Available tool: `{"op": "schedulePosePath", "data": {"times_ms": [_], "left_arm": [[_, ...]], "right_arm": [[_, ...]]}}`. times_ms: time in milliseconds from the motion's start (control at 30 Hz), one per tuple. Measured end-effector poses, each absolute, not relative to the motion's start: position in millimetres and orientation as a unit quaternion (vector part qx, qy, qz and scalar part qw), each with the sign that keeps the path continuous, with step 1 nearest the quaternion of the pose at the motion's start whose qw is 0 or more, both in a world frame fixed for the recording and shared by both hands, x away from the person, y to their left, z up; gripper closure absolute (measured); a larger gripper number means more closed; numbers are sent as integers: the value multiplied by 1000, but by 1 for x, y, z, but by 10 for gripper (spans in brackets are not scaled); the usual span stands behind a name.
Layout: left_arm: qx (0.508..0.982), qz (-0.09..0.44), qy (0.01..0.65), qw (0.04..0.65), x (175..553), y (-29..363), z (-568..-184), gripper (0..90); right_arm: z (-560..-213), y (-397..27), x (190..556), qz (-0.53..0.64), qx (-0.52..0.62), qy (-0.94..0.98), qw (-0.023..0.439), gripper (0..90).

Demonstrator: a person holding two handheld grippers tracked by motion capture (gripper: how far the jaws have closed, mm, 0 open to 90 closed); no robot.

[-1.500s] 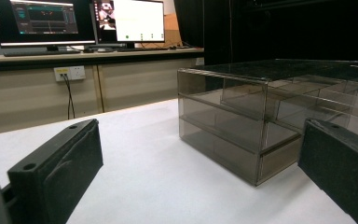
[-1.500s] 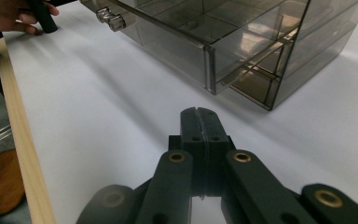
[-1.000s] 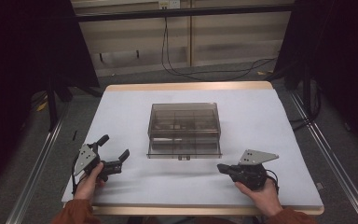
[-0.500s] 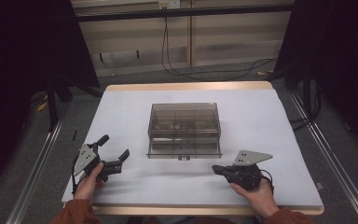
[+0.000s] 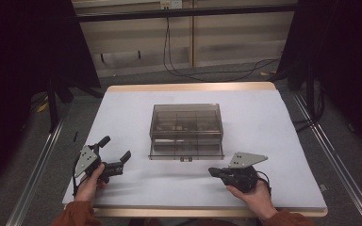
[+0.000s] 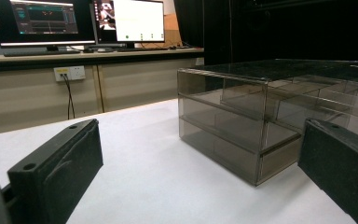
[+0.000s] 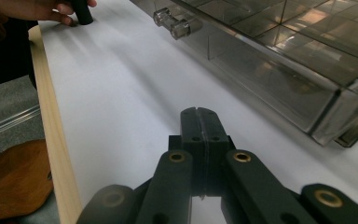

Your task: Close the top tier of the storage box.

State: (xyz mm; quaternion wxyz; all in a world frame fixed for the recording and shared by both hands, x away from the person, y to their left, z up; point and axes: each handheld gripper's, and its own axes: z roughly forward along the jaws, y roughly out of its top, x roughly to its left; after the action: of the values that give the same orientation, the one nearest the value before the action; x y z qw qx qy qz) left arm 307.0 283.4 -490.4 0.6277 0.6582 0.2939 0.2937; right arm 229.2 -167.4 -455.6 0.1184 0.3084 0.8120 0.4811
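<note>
surface [image 5: 273, 127]: big white top with a wooden edge, takes up most of the high view
drawer box [image 5: 186, 131]: smoky see-through plastic, sits about mid-surface, bottom drawer poking out a bit toward the person
left claw [image 5: 116, 154]: resting near the front left corner, held in the left hand [image 5: 91, 180], jaws spread wide apart, nothing in between, aimed at the box
right claw [image 5: 213, 171]: front right, just below the box's corner, jaws pressed together, empty
drawer knob [image 7: 171, 24]: small clear one, front of the drawer
</note>
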Motion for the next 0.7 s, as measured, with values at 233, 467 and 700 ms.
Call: {"op": "schedulePosePath", "data": {"times_ms": [233, 467, 700], "left_arm": [[658, 294, 294, 628, 307, 283, -490, 0], [658, 294, 294, 628, 307, 283, -490, 0], [658, 293, 295, 628, 307, 283, -490, 0]], "right_arm": [[-455, -161, 232, 486, 303, 812, 114, 900], [-453, -153, 237, 485, 293, 816, 114, 900], [-454, -146, 241, 490, 288, 816, 108, 900]]}}
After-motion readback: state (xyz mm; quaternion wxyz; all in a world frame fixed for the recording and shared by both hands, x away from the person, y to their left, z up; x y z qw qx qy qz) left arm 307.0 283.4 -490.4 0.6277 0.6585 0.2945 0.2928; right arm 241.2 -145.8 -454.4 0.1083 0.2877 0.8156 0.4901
